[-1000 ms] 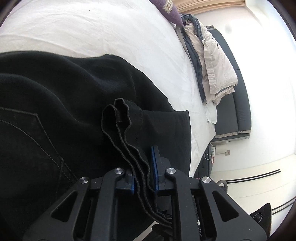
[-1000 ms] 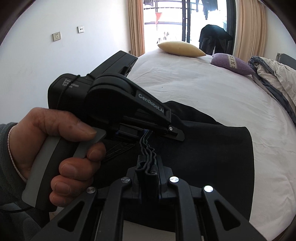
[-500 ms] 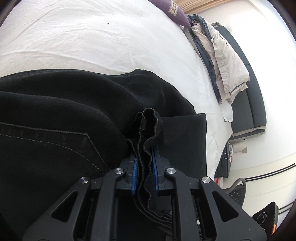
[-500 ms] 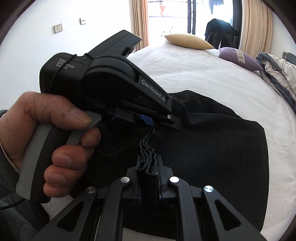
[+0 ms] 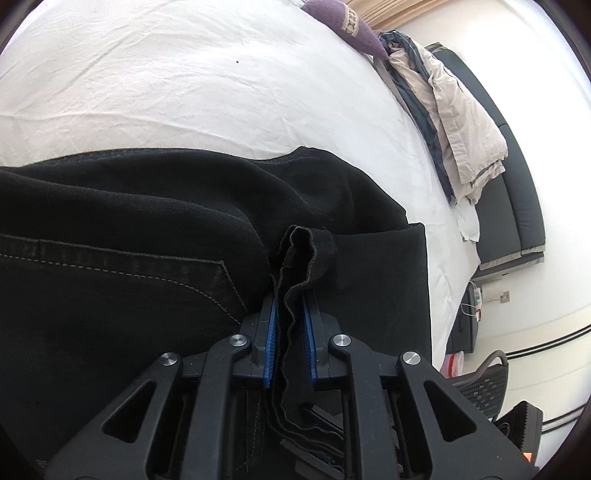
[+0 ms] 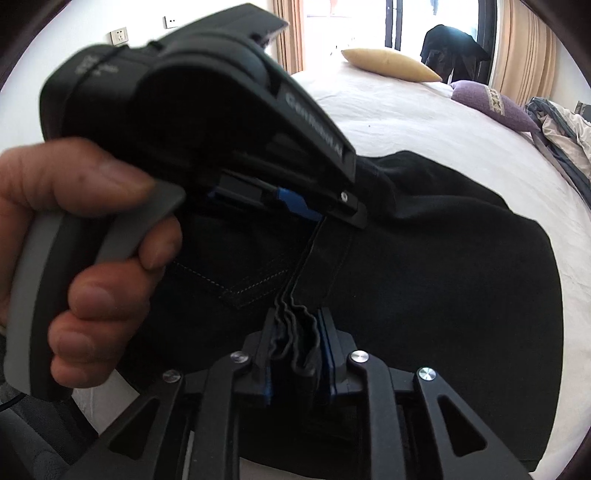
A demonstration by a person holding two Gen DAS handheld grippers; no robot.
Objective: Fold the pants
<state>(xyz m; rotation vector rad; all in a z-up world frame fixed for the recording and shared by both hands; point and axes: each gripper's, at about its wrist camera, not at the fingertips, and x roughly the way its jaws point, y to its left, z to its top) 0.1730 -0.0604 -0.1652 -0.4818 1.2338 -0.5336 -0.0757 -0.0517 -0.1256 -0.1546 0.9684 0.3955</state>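
Note:
Black pants [image 5: 147,229] lie folded on a white bed [image 5: 184,81], a stitched back pocket facing up. My left gripper [image 5: 290,295] has its blue pads slightly parted around several stacked hem edges, which hang loosely between them. My right gripper [image 6: 297,325] is likewise slightly parted with wavy pant edges [image 6: 295,306] between its pads. In the right wrist view the pants [image 6: 424,280] spread to the right, and the left gripper [image 6: 325,214], held in a hand, sits just ahead over the same edge.
A purple pillow [image 5: 340,26] and a yellow pillow [image 6: 388,64] lie at the bed's far end. A heap of grey and beige bedding [image 5: 454,110] rests on a dark sofa [image 5: 517,206] beside the bed. A chair [image 5: 484,380] stands below it.
Both grippers have lowered the held edges onto the folded pants, and both jaws have widened, loosening their grip. The left gripper has come closer to the right wrist camera.

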